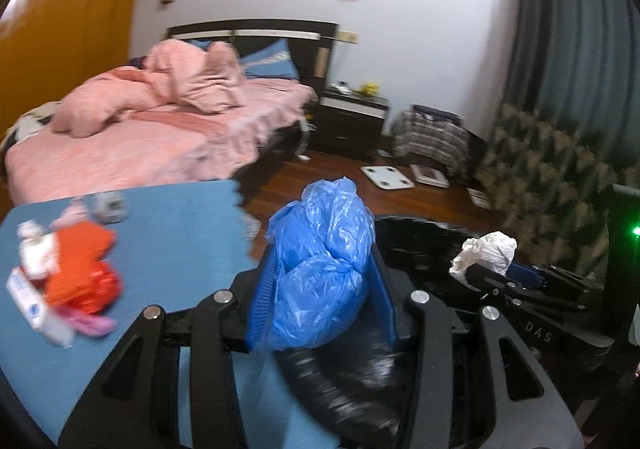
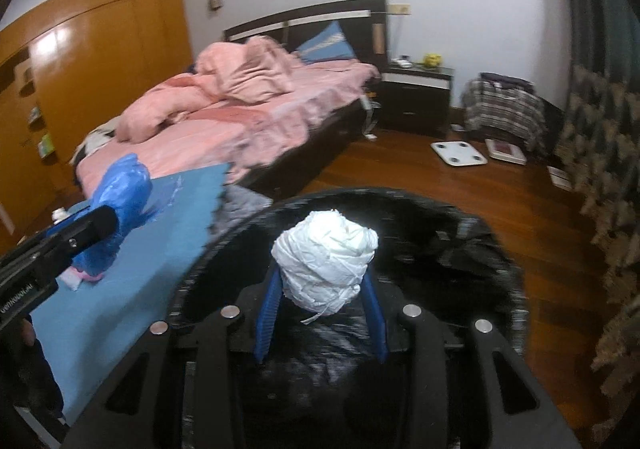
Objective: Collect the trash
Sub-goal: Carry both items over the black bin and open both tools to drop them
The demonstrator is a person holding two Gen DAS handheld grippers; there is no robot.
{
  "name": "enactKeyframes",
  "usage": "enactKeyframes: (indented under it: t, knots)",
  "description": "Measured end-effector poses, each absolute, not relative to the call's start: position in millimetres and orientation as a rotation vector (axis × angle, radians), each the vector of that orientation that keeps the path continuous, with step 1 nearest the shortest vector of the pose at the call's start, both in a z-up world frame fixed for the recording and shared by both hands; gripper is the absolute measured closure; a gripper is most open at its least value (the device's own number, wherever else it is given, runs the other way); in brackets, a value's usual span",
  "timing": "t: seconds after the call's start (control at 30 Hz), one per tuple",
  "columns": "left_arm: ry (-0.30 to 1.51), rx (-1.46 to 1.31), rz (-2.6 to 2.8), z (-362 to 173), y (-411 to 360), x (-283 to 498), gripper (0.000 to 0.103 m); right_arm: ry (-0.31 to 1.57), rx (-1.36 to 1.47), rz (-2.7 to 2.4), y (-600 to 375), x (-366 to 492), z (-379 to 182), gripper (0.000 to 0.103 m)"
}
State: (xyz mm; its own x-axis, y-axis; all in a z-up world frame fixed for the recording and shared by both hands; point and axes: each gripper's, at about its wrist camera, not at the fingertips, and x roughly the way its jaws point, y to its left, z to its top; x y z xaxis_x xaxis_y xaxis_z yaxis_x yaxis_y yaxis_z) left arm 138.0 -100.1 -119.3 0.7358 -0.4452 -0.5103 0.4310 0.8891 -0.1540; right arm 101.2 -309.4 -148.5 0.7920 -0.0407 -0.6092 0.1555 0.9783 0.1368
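Note:
My left gripper (image 1: 320,281) is shut on a crumpled blue plastic bag (image 1: 320,261) and holds it at the left rim of the black-lined trash bin (image 1: 420,237). My right gripper (image 2: 320,289) is shut on a ball of white crumpled paper (image 2: 326,261) and holds it over the open bin (image 2: 440,245). The right gripper with its paper (image 1: 484,257) also shows in the left wrist view, over the bin. The left gripper with the blue bag (image 2: 120,197) shows in the right wrist view, over the blue table (image 2: 160,249). More trash lies on the table at left: orange and red wrappers (image 1: 80,265), a white box (image 1: 32,309), pink scraps (image 1: 92,323).
The blue table (image 1: 172,233) ends in a ragged edge beside the bin. Behind stand a bed with pink bedding (image 1: 160,129), a dark nightstand (image 1: 352,117), a white scale (image 1: 386,177) on the wooden floor, a striped bag (image 1: 436,137) and a patterned curtain (image 1: 552,177) at right.

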Motion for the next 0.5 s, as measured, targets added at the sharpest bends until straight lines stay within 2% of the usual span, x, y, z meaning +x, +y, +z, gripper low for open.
enactKeyframes:
  t: [0.03, 0.1, 0.13, 0.17, 0.27, 0.3, 0.37, 0.5]
  knots:
    - [0.577, -0.021, -0.51, -123.3, -110.6, 138.9, 0.056, 0.65, 0.186, -0.122, -316.9, 99.2, -149.2, 0.06]
    - [0.591, -0.014, -0.539, -127.6, -122.5, 141.6, 0.042, 0.65, 0.193, -0.166, -332.5, 93.2, -150.9, 0.055]
    - [0.597, -0.011, -0.557, -130.9, -128.2, 143.4, 0.027, 0.646, 0.199, -0.189, -339.2, 90.8, -150.9, 0.045]
    - [0.597, -0.01, -0.557, -131.9, -128.6, 142.4, 0.02, 0.641, 0.204, -0.206, -342.8, 88.8, -150.6, 0.038]
    - [0.6, -0.007, -0.541, -134.7, -121.3, 138.7, 0.016, 0.622, 0.206, -0.233, -350.3, 84.3, -149.5, 0.014]
    - [0.602, -0.006, -0.525, -134.6, -116.0, 138.0, 0.015, 0.617, 0.203, -0.236, -349.2, 84.4, -148.9, 0.01]
    - [0.594, -0.008, -0.466, -133.0, -99.6, 134.9, 0.013, 0.606, 0.204, -0.225, -344.8, 85.2, -147.6, 0.006]
    - [0.572, 0.023, -0.313, -128.1, -58.0, 130.0, 0.012, 0.597, 0.209, -0.147, -314.8, 94.9, -144.7, 0.006]
